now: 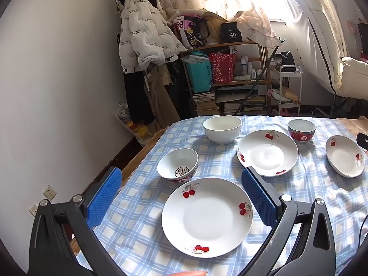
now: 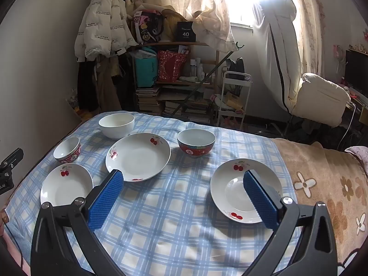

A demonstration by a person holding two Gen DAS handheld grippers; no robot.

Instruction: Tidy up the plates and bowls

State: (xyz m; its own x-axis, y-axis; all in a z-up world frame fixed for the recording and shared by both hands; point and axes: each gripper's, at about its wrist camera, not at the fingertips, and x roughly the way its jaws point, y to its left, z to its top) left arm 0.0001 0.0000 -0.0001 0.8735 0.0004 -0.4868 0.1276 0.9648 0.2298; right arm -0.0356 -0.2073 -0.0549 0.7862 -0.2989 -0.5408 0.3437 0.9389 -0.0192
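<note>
Three white cherry-print plates and three bowls lie apart on a blue checked cloth. In the left wrist view my left gripper (image 1: 181, 177) is open above the near plate (image 1: 207, 217); a red-patterned bowl (image 1: 177, 164) sits just beyond it, then a white bowl (image 1: 222, 128), the middle plate (image 1: 267, 153), another red bowl (image 1: 301, 130) and the right plate (image 1: 345, 155). In the right wrist view my right gripper (image 2: 182, 176) is open and empty over the cloth, between the middle plate (image 2: 138, 156) and the right plate (image 2: 232, 192). The red bowl (image 2: 196, 143) stands ahead.
The blue checked cloth (image 2: 174, 218) covers a surface with a brown flowered blanket (image 2: 326, 184) to the right. The wall is close on the left. Beyond the far edge stand a cluttered shelf (image 2: 177, 78), hanging coats and a white cart (image 2: 234, 96).
</note>
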